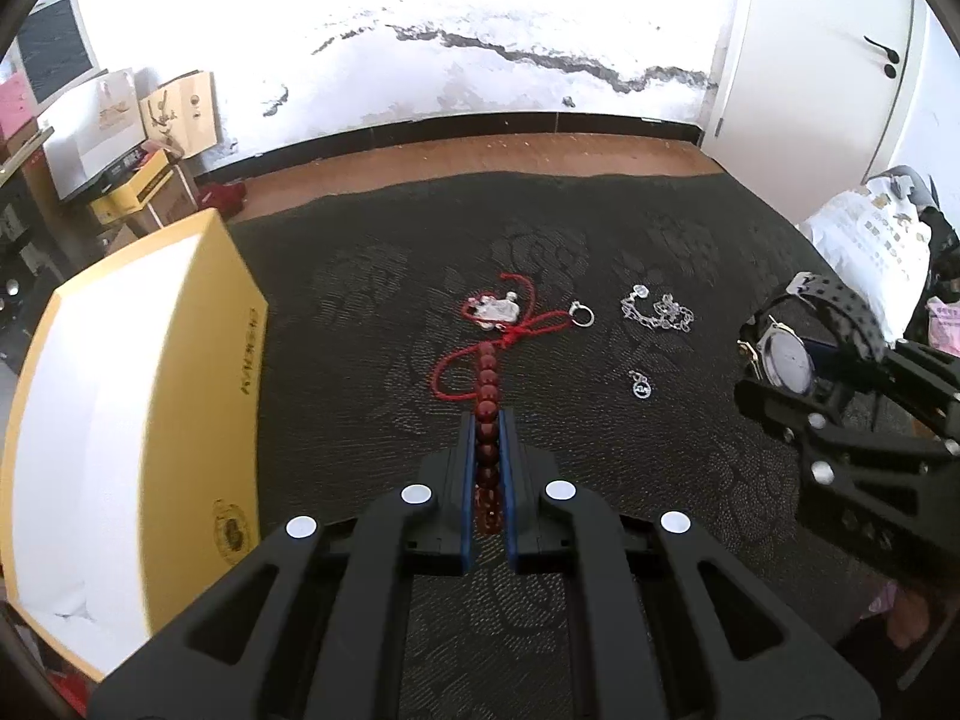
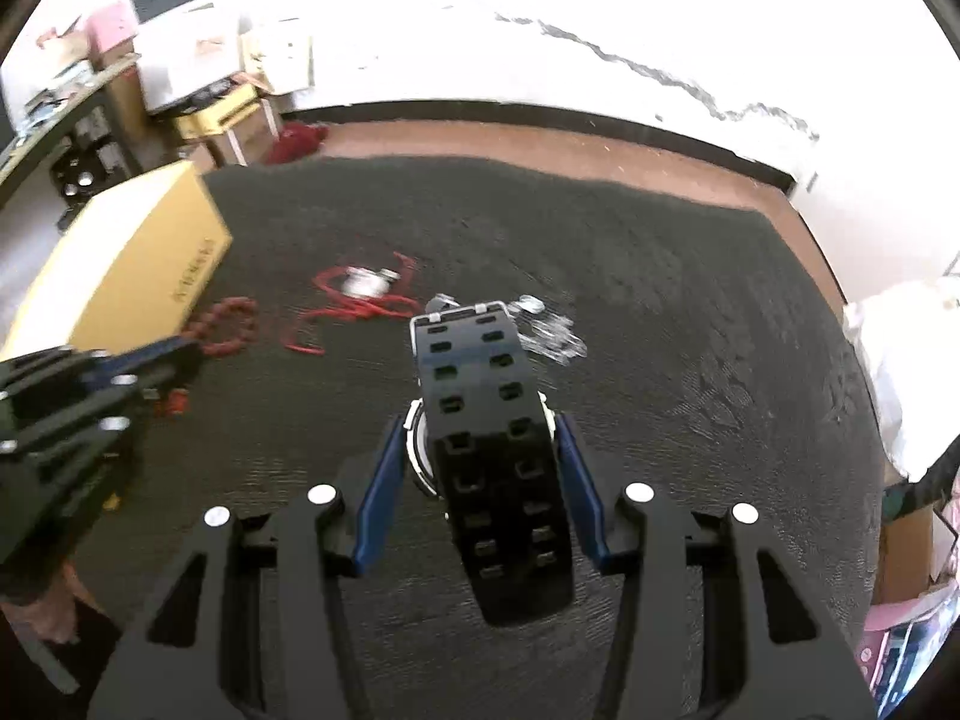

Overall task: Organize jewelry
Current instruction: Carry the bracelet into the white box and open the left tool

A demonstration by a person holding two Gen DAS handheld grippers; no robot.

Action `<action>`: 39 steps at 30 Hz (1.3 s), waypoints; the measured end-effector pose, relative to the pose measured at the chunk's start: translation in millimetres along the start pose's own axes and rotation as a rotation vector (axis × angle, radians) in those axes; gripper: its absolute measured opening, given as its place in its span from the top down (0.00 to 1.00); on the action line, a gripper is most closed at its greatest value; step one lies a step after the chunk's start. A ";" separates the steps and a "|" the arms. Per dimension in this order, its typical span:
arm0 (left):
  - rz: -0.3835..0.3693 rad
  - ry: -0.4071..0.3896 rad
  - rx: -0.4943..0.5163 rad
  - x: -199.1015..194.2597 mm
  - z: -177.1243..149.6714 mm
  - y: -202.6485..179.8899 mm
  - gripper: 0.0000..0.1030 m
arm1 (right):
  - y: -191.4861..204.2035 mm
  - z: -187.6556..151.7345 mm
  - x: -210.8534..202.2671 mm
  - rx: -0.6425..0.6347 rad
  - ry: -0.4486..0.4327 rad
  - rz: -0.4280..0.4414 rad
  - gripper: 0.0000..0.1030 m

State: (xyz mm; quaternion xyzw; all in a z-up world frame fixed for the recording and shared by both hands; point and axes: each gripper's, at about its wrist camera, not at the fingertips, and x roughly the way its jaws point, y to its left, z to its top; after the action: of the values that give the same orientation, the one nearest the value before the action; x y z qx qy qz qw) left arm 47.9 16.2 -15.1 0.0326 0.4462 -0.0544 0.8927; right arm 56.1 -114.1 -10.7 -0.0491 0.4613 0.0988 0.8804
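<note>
My left gripper (image 1: 486, 420) is shut on a dark red bead bracelet (image 1: 487, 375), whose loop sticks out past the blue pads above the dark cloth. In the right wrist view, my right gripper (image 2: 480, 429) is shut on a watch (image 2: 471, 360) with a black perforated strap, its case pinched between the pads. The watch (image 1: 786, 360) is also in the left wrist view, lifted at the right. On the cloth lie a silver pendant on a red cord (image 1: 495, 309), a ring (image 1: 582, 317), a silver chain (image 1: 660, 312) and a small charm (image 1: 641, 387).
A yellow box with a white top (image 1: 120, 408) stands at the left on the dark patterned cloth (image 1: 360, 312). A white bag (image 1: 864, 240) sits at the right edge. Cardboard boxes (image 1: 120, 138) are stacked at the back left against the wall.
</note>
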 end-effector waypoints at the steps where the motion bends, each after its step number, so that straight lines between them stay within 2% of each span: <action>1: 0.006 -0.007 -0.005 -4.5 0.2 2.8 0.93 | 6.1 1.8 -5.4 -0.005 -0.007 0.009 0.52; 7: 0.039 -0.036 -0.050 -32.2 -1.1 28.1 0.93 | 51.9 14.0 -39.5 -0.055 -0.065 0.063 0.52; 17: 0.118 -0.074 -0.153 -69.5 -15.4 99.0 0.93 | 123.8 38.0 -59.3 -0.128 -0.115 0.156 0.52; 30: 0.203 -0.080 -0.291 -83.7 -43.4 202.8 0.93 | 225.2 54.1 -43.4 -0.238 -0.111 0.200 0.52; 39: 0.226 -0.046 -0.341 -72.4 -61.0 244.2 0.93 | 267.6 53.0 -25.4 -0.295 -0.091 0.219 0.52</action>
State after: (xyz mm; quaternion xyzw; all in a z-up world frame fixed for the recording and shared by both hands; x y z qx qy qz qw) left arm -12.8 269.9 8.7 -0.0704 0.4219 0.1218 0.8957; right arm 25.9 153.1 41.6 -0.1227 0.4039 0.2626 0.8677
